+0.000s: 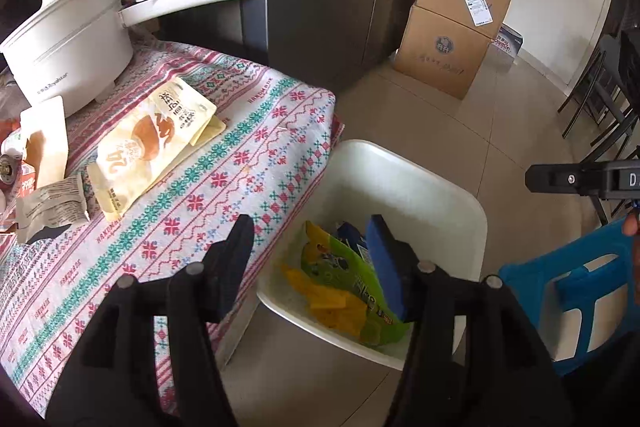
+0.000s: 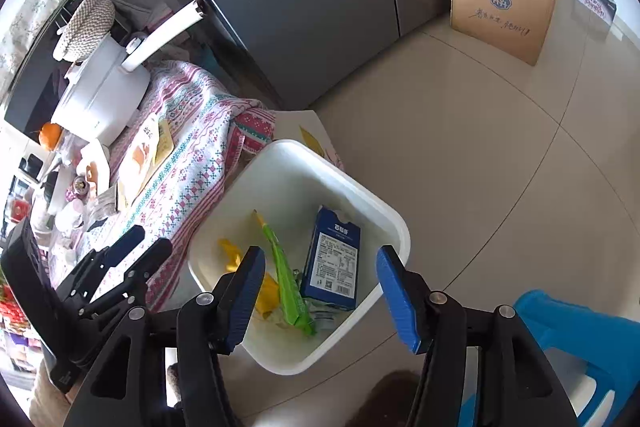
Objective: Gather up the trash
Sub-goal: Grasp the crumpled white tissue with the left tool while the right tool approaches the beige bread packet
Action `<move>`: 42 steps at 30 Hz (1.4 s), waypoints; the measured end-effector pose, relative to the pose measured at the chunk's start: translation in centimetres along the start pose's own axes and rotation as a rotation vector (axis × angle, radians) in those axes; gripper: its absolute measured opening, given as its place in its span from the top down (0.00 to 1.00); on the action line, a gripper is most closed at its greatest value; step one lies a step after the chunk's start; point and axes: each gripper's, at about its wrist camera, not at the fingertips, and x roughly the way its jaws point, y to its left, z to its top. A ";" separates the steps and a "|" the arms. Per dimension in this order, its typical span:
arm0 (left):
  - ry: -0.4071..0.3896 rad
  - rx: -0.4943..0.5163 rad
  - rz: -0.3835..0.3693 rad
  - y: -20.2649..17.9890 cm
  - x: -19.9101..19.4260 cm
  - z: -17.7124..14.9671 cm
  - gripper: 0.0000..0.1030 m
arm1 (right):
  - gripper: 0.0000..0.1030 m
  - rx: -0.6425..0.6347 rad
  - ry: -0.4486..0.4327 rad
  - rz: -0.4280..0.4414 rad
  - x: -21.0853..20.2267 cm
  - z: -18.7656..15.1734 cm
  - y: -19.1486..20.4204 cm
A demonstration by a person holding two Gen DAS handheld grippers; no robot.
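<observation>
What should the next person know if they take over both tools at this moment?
Left tool: open, empty, by the table edge.
Right tool: open, empty, above the white bin.
Done: blue carton, green wrapper and yellow wrapper lie in the bin.
Left: cream pouch and torn grey wrapper on the tablecloth.

white bin (image 2: 394, 223) holding wrappers (image 2: 286, 283), blue carton (image 2: 332, 259)

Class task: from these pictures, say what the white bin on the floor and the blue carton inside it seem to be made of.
White square bin: probably moulded plastic, with smooth, rounded, slightly glossy walls. Blue rectangular carton: likely printed paperboard, with flat panels, sharp folds and a matte label.
</observation>
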 end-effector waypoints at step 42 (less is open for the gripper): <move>0.087 -0.617 0.339 37.3 -9.5 -10.4 0.23 | 0.25 -0.310 -0.016 0.070 7.4 0.2 22.9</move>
